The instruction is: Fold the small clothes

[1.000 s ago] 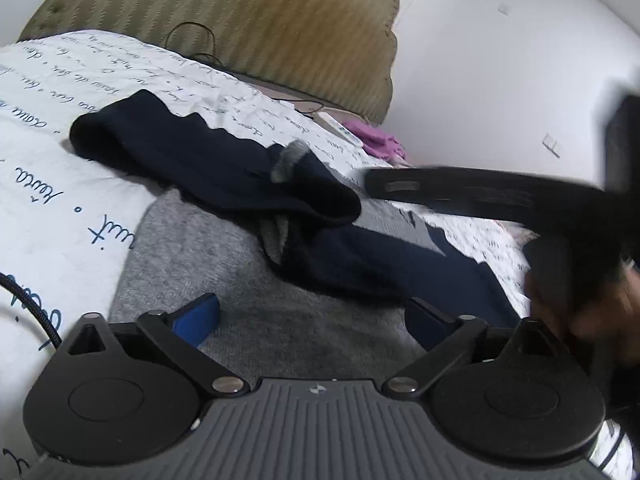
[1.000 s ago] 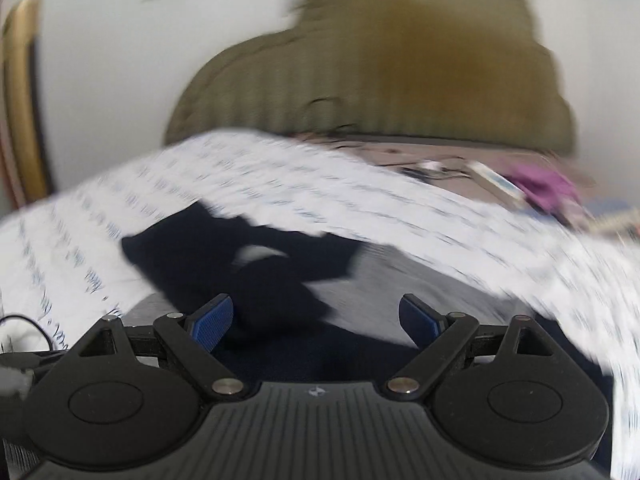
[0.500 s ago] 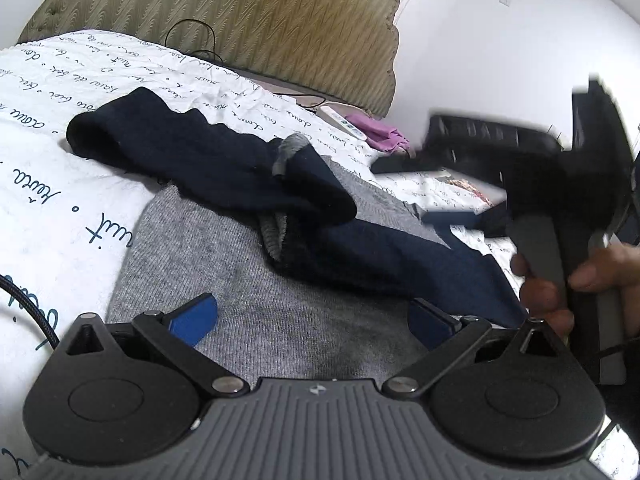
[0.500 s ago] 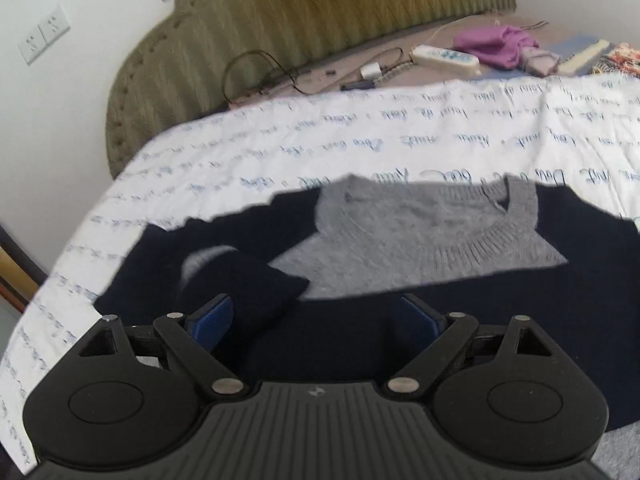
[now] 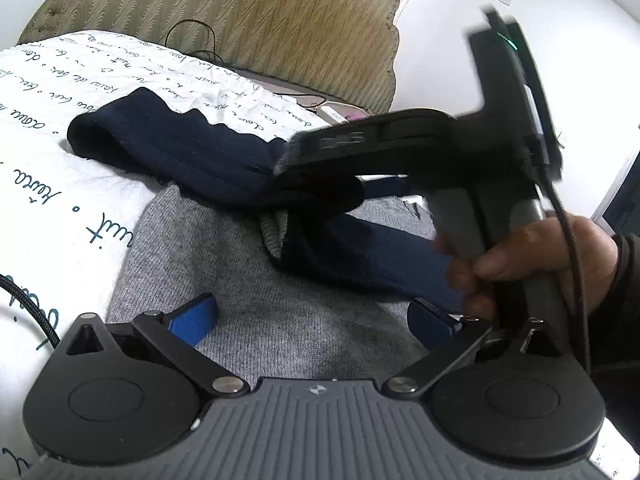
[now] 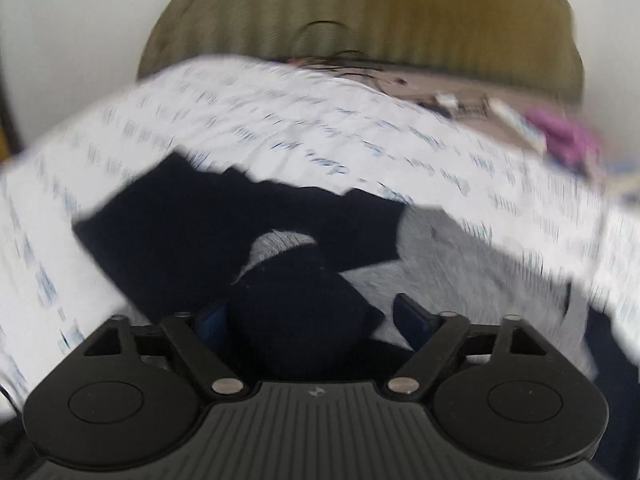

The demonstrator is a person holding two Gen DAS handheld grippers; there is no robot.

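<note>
A small grey sweater point(image 5: 288, 304) with navy sleeves lies flat on the bed. One navy sleeve point(image 5: 192, 152) is folded back across the grey body, its cuff bunched in the middle. My left gripper point(image 5: 312, 320) is open and empty, low over the grey hem. My right gripper point(image 6: 308, 316) is open, its jaws either side of the bunched navy cuff point(image 6: 300, 312). In the left wrist view the right gripper's body point(image 5: 380, 152) hovers over that cuff, held by a hand point(image 5: 532, 264). The right wrist view is blurred.
The bed has a white cover point(image 5: 60, 184) printed with blue script. An olive padded headboard point(image 5: 240, 20) stands behind, with a black cable on it. A purple cloth point(image 6: 568, 136) and small items lie by the headboard. A white wall is on the right.
My right gripper has swung left and down over the sweater to the bunched navy cuff. The left gripper has held its place. The sweater has not moved.
</note>
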